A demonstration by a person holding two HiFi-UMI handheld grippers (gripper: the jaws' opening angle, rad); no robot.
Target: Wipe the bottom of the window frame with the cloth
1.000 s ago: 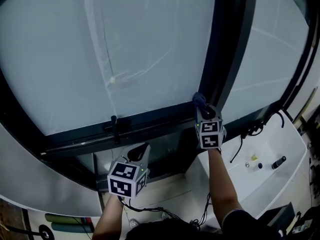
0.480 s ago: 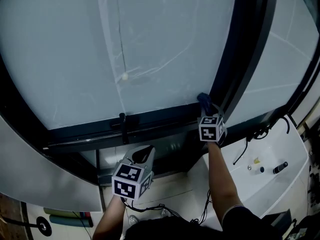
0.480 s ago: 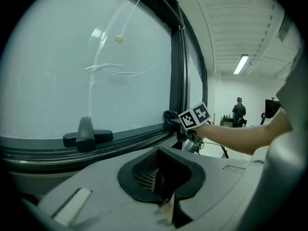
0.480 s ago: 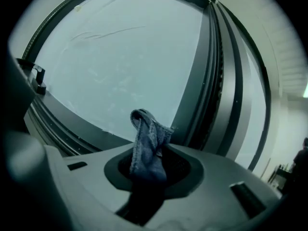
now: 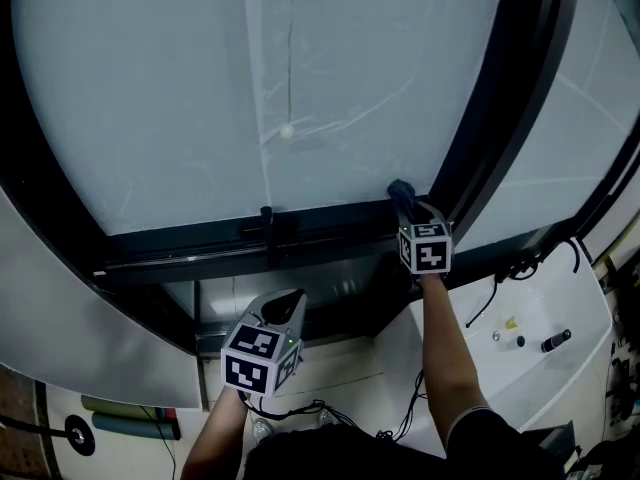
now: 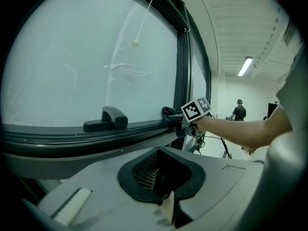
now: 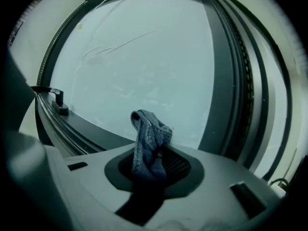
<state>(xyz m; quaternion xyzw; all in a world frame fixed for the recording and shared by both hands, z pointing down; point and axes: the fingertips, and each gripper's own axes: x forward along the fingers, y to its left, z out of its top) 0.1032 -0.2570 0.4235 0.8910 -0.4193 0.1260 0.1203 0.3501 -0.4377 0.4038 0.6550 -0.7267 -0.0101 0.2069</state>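
Observation:
The dark bottom window frame (image 5: 200,253) runs below the pale glass, with a black handle (image 5: 268,230) near its middle. My right gripper (image 5: 405,206) is shut on a crumpled blue cloth (image 5: 400,192) and holds it against the frame's right end, beside the vertical mullion (image 5: 500,98). In the right gripper view the cloth (image 7: 149,138) sticks up from the right gripper (image 7: 151,165), just short of the frame (image 7: 82,124). My left gripper (image 5: 283,308) hangs below the frame, shut and empty. The left gripper view shows the left gripper (image 6: 161,177), the handle (image 6: 107,119) and the cloth (image 6: 168,112).
A blind cord with a bead (image 5: 287,130) hangs in front of the glass. Below right is a white ledge (image 5: 545,298) with black cables (image 5: 515,265) and small items. A person (image 6: 238,110) stands far off in the room.
The head view has shifted, so the window sits further right. The right gripper with the cloth looks slightly closer to the handle along the frame. The left gripper stays low.

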